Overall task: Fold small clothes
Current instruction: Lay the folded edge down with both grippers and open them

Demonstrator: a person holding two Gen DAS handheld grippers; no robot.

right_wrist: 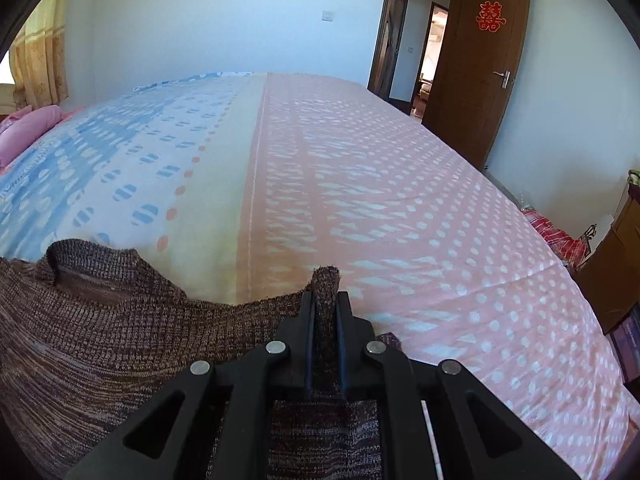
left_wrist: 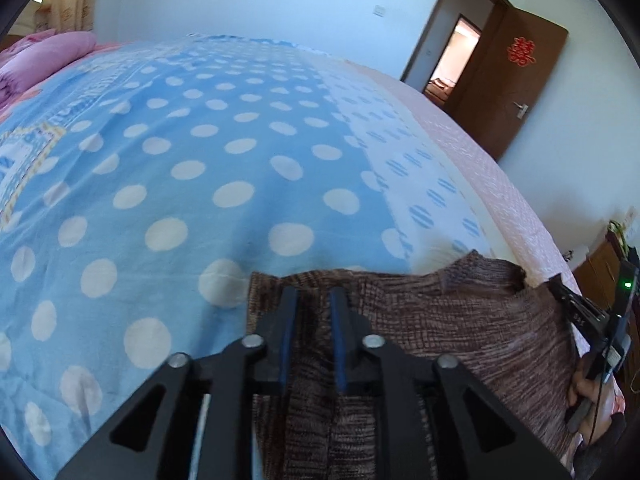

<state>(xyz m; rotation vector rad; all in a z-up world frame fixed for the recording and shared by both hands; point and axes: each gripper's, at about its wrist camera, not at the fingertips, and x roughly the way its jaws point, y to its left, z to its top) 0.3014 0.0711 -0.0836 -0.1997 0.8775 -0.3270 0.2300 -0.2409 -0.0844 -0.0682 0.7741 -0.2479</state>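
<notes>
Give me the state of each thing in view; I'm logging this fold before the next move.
Left gripper: shut on brown knit sweater.
Right gripper: shut on the sweater's edge.
Brown knit sweater: spread between both grippers, neckline away from them, not yet folded.
Bedsheet: flat, smooth.
Door: open.
Pink pillow: lying at the bed's far-left end.

Each camera sits just behind its own claw and looks forward, low over a wide bed. The left wrist view looks past the left claw [left_wrist: 314,296] across the blue white-dotted bedspread [left_wrist: 208,152]. The right wrist view looks past the right claw [right_wrist: 325,300] over the pink patterned bedspread [right_wrist: 400,200]. Both views are very near the brown knitted sweater [left_wrist: 460,320] [right_wrist: 100,320], and both share the open brown wooden door [left_wrist: 516,80] [right_wrist: 476,64] with its red paper emblem.
</notes>
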